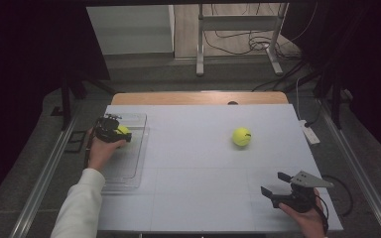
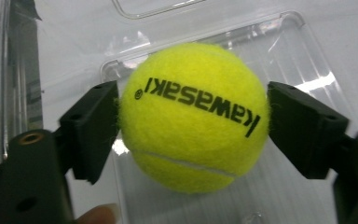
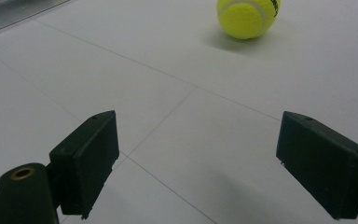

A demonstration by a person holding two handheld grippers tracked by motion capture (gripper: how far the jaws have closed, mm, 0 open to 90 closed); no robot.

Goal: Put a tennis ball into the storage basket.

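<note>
- The left tool [image 2: 193,116] was clamped on a Kawasaki tennis ball [image 2: 193,116] over the clear plastic tray [image 1: 131,163]; it likely wanted lowering before letting go.
- The right tool [image 3: 196,163] gaped empty above the counter [image 1: 193,163], near a second tennis ball [image 1: 241,136].

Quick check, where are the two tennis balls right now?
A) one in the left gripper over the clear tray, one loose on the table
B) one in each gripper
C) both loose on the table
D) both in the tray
A: the left gripper clamps one ball over the tray; the other ball lies loose on the table, ahead of the open right gripper.
</note>
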